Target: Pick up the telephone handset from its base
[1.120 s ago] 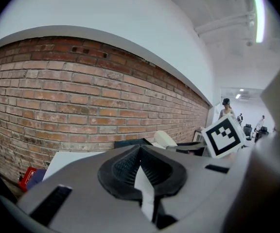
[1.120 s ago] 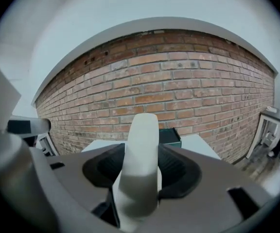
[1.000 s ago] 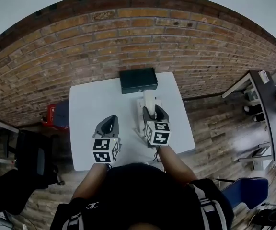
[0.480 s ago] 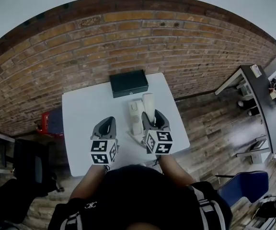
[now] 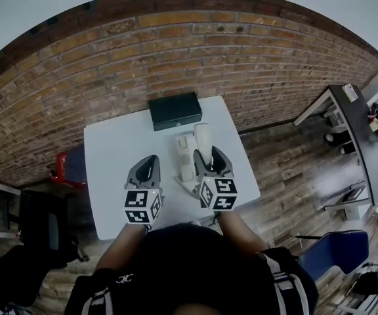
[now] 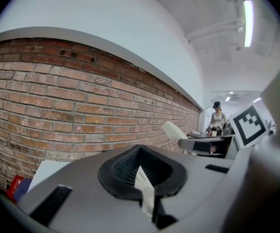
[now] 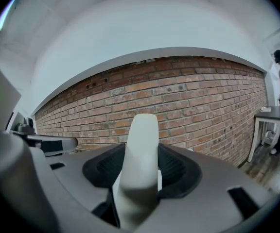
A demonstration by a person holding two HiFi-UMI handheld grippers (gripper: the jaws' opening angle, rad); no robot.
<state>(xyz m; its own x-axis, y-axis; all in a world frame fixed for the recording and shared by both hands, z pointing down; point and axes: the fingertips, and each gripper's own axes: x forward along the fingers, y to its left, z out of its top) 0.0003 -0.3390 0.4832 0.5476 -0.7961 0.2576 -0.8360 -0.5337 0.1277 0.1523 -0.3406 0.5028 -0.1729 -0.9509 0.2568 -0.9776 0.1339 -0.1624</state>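
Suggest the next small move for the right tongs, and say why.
Probably lift it slightly higher, straight up: the right tongs are shut on the handset, which appears just off the base beside it, so added clearance seems wise.

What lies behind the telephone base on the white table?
A flat black box lies at the table's far edge, before the brick wall. The handset, in the shut right gripper, covers part of the base's right side.

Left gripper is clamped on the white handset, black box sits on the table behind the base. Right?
Not quite: the right gripper, not the left gripper, is clamped on the white handset, as the right gripper view shows. The black box does sit on the table behind the base.
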